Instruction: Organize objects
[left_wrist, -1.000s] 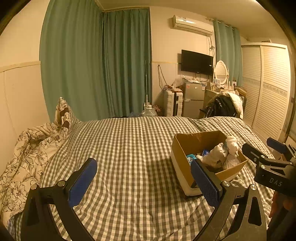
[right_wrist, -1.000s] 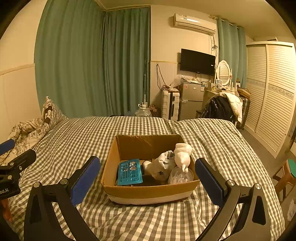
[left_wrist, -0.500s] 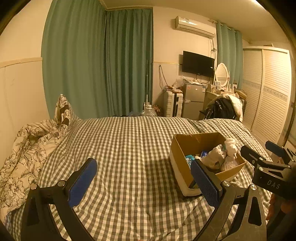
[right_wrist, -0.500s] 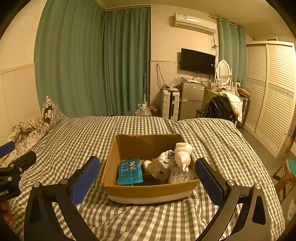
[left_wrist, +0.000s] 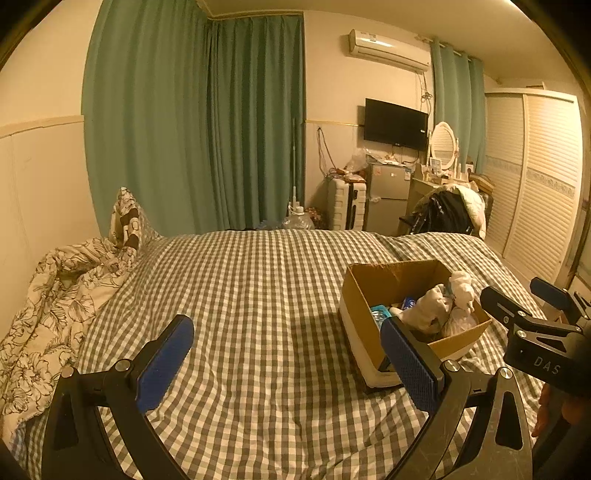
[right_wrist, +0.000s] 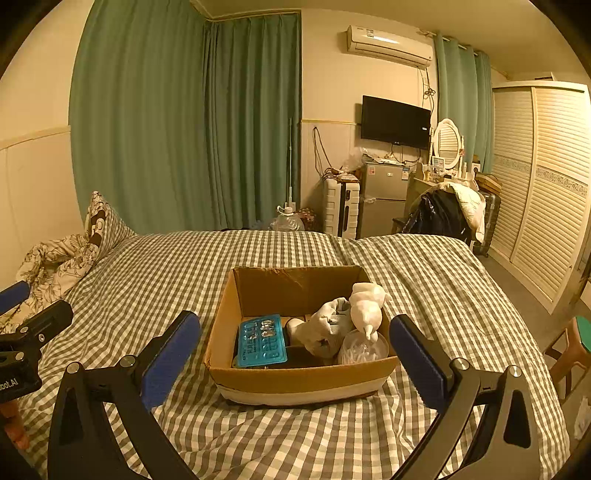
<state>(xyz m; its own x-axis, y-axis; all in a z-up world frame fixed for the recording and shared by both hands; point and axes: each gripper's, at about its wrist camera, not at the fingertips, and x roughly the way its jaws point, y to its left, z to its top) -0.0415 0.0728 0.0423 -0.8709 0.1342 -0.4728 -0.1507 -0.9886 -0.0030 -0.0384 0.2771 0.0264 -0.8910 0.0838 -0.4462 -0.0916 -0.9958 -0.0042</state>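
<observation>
A cardboard box sits on the checked bed. Inside it lie a teal blister pack, a grey sock or cloth, a white bottle-like object and a clear round container. My right gripper is open, its blue pads either side of the box's near wall, nothing held. My left gripper is open over bare bedding, left of the box. The right gripper shows at the left wrist view's right edge, and the left gripper at the right wrist view's left edge.
A floral duvet and pillow are bunched at the bed's left. Beyond the bed stand green curtains, a suitcase, a small fridge, a chair with clothes and a louvred wardrobe. A stool stands at right.
The left wrist view has shifted slightly, the box now sitting a little lower and nearer. The right gripper and box contents look unchanged.
</observation>
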